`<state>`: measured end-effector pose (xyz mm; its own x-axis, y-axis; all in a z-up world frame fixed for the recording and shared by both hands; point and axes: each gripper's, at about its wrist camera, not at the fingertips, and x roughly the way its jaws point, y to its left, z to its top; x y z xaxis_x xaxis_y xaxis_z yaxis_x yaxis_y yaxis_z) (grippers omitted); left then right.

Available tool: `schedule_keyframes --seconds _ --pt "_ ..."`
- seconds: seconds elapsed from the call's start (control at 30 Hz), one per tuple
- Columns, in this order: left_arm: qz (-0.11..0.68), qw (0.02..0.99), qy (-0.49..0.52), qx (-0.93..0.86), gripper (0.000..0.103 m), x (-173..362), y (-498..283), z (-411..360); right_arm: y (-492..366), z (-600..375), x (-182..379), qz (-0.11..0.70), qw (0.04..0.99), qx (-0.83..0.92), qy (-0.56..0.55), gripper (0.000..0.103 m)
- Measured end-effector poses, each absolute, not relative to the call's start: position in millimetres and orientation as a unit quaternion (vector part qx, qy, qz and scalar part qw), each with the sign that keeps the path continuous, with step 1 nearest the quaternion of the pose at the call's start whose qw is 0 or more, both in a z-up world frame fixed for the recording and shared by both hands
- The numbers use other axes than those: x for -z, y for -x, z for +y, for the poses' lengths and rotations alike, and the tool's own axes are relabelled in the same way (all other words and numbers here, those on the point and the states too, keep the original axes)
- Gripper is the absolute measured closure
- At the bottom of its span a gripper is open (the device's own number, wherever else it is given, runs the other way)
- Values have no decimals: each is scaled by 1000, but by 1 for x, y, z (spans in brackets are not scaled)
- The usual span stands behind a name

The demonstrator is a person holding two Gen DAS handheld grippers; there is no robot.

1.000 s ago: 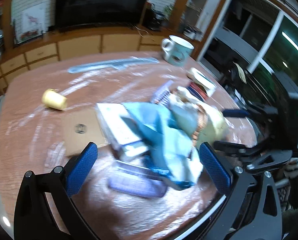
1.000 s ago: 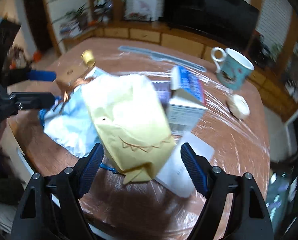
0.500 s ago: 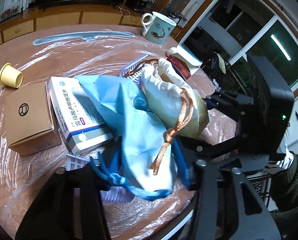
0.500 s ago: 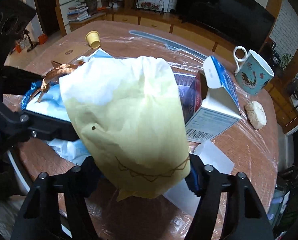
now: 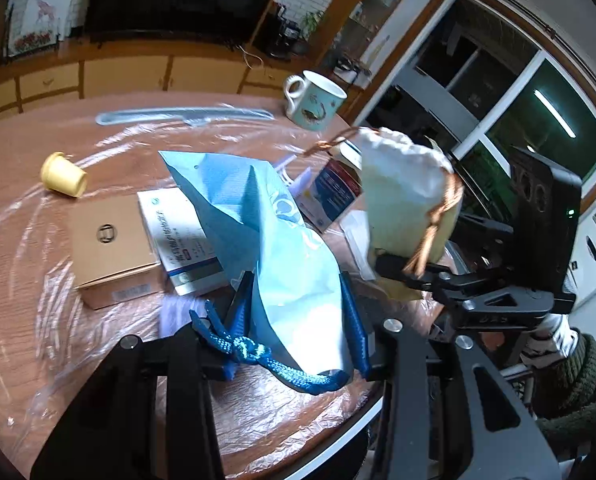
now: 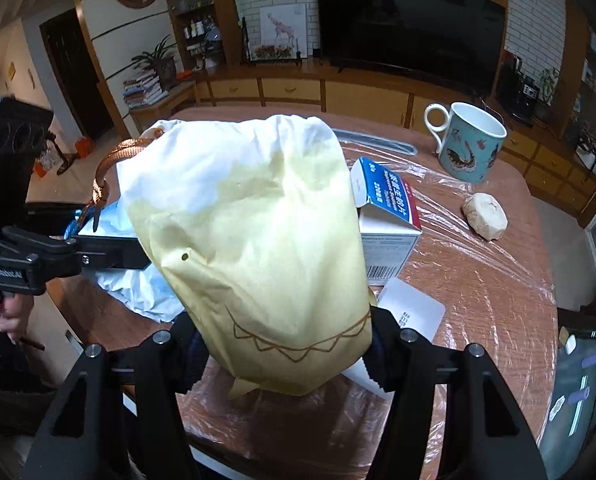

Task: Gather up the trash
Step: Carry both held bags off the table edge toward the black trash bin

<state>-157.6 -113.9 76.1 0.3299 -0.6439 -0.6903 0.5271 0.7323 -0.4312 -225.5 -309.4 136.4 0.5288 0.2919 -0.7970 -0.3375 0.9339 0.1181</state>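
Note:
My left gripper (image 5: 298, 320) is shut on a light blue drawstring bag (image 5: 273, 232) with a dark blue cord, held upright above the table's near edge. My right gripper (image 6: 281, 352) is shut on a yellow and white drawstring bag (image 6: 249, 240) with a brown cord, held upright; this bag also shows in the left wrist view (image 5: 406, 196) at the right of the blue one. The blue bag shows in the right wrist view (image 6: 137, 284) at the left, behind the yellow bag.
On the plastic-covered round table (image 5: 37, 320) lie a brown box (image 5: 105, 244), a white medicine box (image 5: 181, 240), a yellow cup (image 5: 61, 172), a red-blue carton (image 6: 386, 220), a teal mug (image 6: 470, 144), a beige lump (image 6: 484, 216) and a white card (image 6: 414, 312).
Both grippers have closed on their bags and lifted them upright off the pile. The boxes underneath now show more.

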Motion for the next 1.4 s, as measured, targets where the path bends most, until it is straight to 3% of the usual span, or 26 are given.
schedule_keyframes --seconds 0.57,1.4 --pt "415 832 52 364 60 -93 183 -94 266 -302 -150 451 874 -160 -85 42" --pt "437 849 52 293 60 -88 306 -115 361 -318 -129 492 822 -278 -75 42"
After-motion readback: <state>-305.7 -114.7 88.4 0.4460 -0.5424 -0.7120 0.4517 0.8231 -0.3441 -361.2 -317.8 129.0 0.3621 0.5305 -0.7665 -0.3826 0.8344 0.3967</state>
